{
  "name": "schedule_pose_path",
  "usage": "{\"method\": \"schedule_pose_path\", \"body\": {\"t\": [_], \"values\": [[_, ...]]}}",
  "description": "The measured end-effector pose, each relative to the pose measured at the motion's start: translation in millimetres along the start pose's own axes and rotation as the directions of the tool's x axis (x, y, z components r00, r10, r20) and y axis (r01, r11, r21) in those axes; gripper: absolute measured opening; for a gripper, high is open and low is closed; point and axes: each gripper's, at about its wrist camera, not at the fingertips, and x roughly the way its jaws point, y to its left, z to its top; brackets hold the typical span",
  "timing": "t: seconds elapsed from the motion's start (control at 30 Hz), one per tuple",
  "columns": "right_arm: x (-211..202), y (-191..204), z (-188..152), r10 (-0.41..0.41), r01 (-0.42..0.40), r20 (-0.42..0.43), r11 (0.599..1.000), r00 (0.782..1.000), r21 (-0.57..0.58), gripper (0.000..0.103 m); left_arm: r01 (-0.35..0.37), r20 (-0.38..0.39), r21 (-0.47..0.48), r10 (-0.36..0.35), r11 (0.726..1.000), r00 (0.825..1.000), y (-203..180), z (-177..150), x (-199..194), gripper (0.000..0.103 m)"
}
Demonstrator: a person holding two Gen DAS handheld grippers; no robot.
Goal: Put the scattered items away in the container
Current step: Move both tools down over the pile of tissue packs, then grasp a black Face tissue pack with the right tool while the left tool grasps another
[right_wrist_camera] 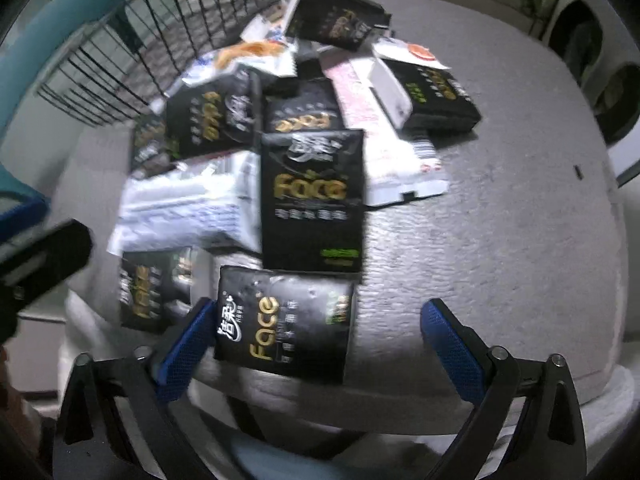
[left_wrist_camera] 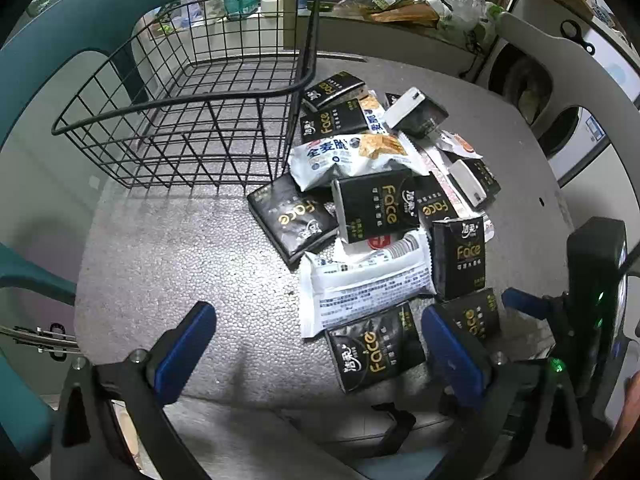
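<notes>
The left claw is wide open and holds nothing — ahead of it and to its left the grey table lies bare up to the empty wire basket. The heap of packets lies ahead to its right, beside the basket wall. The right claw is also open; one black tissue pack lies between its fingers at the table's near edge.

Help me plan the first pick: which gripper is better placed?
Probably right: the right gripper is open with a black tissue pack between its fingers. The left gripper is open over bare table.
</notes>
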Motion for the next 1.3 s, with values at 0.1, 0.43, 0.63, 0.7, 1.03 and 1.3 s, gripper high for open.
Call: {"method": "schedule_pose_path", "body": {"t": [0.1,0.43,0.63,0.7,1.03,1.3], "values": [[-2,-1,-2,-0.038,0.038,0.009,0.999,0.999,-0.006,0.083,0.003,-0.007,-0.002,-0.003,1.000,1.000,-1,0,0,0.102],[-13,-52,-4,-0.020,0.019,0.011,0.995,1.000,0.093,0.063,0.035,-0.074,0.023,-0.033,0.999,0.997,-26,-16,16,0.102],[-11,-60,-11,-0.009,0.008,0.015,0.993,1.000,0.115,0.063,0.034,-0.129,0.028,-0.030,0.999,0.991,-32,-23,38,0.102],[-12,-70,-20,-0.011,0.009,0.016,0.994,1.000,0.111,0.063,0.032,-0.142,0.023,-0.028,0.999,0.990,-31,-23,45,0.100],[-7,-65,-6,0.000,-0.001,0.011,0.993,1.000,0.118,0.063,0.066,-0.155,0.024,-0.062,0.998,0.986,-28,-19,48,0.076],[-28,-60,-2,-0.002,-0.004,0.049,0.993,0.999,0.120,0.063,0.093,-0.111,0.044,-0.088,0.995,0.990,-26,-15,17,0.073]]}}
